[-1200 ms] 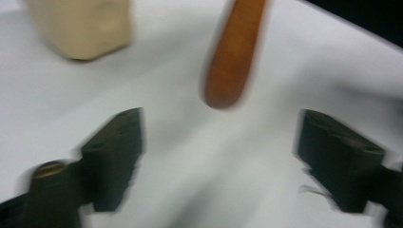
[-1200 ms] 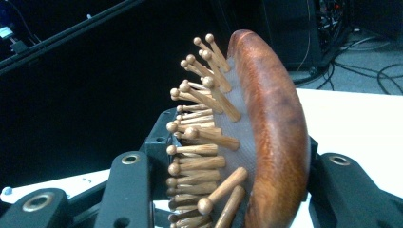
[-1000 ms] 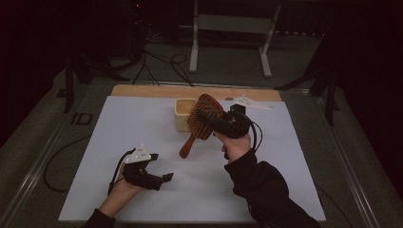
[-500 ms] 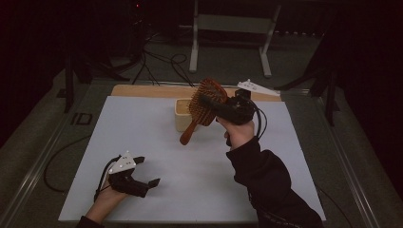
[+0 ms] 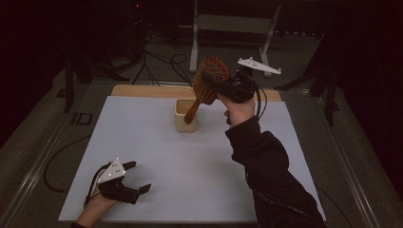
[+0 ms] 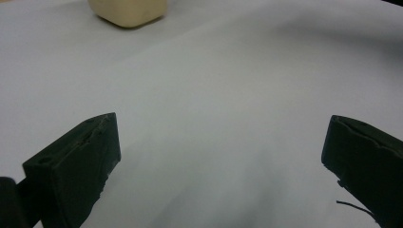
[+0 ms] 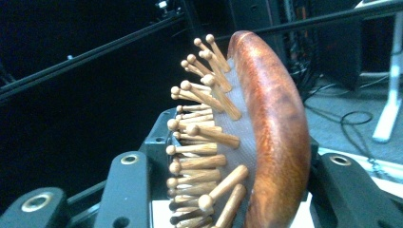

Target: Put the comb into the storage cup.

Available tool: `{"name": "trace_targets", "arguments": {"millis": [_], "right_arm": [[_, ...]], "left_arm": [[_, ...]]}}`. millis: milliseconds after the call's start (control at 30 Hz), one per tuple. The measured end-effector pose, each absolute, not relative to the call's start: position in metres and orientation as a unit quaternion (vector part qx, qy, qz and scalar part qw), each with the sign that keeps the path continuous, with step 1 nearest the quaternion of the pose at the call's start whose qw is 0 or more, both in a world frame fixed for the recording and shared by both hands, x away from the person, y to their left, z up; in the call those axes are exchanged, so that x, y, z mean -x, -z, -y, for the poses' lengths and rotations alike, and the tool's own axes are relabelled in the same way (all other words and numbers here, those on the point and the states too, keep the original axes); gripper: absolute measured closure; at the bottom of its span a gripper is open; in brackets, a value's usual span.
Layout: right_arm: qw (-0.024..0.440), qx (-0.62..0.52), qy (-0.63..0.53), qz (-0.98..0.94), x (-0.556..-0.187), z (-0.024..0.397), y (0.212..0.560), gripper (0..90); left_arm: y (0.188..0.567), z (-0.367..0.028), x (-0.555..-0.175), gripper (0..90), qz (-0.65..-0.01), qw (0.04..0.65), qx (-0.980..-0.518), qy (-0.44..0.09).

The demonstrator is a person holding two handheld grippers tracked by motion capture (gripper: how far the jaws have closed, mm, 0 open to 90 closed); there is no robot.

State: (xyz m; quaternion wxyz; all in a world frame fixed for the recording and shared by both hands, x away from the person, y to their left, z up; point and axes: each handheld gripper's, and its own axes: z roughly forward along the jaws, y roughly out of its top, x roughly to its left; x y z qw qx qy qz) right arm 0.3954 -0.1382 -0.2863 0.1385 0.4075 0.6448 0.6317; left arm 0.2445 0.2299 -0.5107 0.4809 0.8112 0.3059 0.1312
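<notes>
Reddish-brown oval wooden hairbrush (image 5: 207, 83) with wooden ball-tipped pins, held aloft by its head, tilted, handle pointing down into the small cream square container (image 5: 183, 115) standing upright on the bench.

The hairbrush (image 7: 275, 128) is reddish-brown with pale wooden pins; the box (image 5: 186, 116) is cream, the surface (image 5: 190, 175) white.

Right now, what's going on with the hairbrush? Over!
Right gripper shut on the hairbrush, handle dipping toward the cup. Left gripper open, low over the table, holding nothing. Nothing in the way.
</notes>
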Motion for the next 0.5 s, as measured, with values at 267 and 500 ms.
{"name": "trace_targets", "arguments": {"millis": [267,500], "right_arm": [[0.18,-0.406,-0.623,-0.644,-0.417,0.129,0.273,50.8],[0.194,-0.409,-0.614,-0.647,-0.437,0.119,0.278,50.8]], "left_arm": [[0.513,-0.235,-0.241,0.1,-0.304,0.486,-0.806,-0.144],[0.512,-0.235,-0.241,0.1,-0.301,0.493,-0.802,-0.149]]}}
